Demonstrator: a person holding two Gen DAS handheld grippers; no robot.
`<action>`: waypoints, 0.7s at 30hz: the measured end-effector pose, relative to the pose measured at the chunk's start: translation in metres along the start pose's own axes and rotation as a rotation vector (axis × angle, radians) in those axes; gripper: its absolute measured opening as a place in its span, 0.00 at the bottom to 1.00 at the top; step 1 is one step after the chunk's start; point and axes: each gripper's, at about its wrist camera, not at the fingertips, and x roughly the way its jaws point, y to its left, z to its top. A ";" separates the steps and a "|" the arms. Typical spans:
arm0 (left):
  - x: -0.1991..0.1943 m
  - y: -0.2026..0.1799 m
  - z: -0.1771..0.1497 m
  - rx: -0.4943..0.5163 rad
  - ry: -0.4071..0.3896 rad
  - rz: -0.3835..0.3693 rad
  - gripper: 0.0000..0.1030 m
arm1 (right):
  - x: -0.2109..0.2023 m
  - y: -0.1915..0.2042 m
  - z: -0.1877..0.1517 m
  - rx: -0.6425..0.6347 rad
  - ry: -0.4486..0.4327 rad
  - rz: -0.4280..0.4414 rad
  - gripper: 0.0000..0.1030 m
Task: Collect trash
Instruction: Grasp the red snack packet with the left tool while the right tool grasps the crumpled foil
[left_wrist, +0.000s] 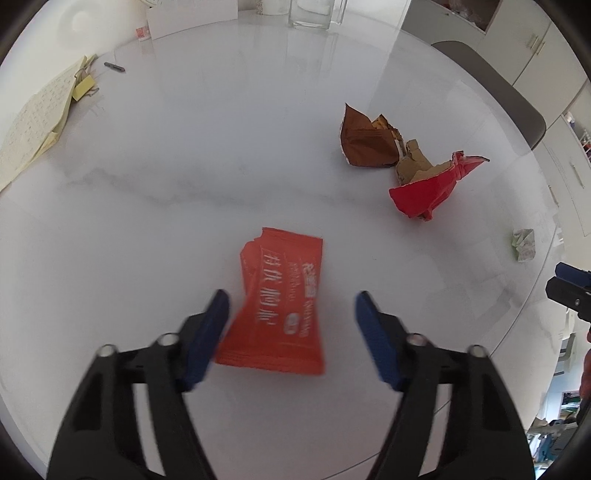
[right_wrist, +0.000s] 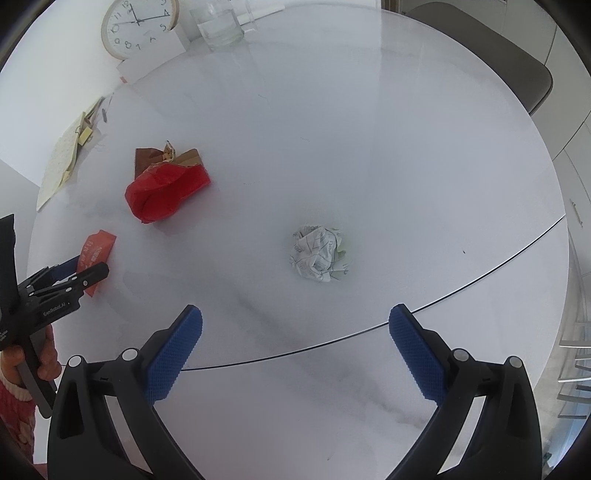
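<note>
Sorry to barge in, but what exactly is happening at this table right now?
A person holding a gripper in each hand is collecting trash off a round white table. The left gripper is open around an orange snack wrapper, not yet closed on it. The right gripper is open and empty, facing a crumpled paper ball. A torn red and brown wrapper lies untouched.

left wrist: low, near table (left_wrist: 295, 110) | right wrist: higher | shared: tabletop
</note>
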 end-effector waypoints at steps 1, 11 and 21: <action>0.001 0.000 0.000 0.001 0.003 0.003 0.49 | 0.000 0.000 0.000 -0.002 0.000 0.000 0.98; -0.003 0.001 -0.004 -0.006 -0.006 -0.013 0.40 | 0.005 -0.005 0.005 0.005 0.000 -0.008 0.97; -0.017 -0.008 -0.010 0.012 -0.016 -0.047 0.40 | 0.036 0.000 0.025 -0.042 0.019 -0.086 0.76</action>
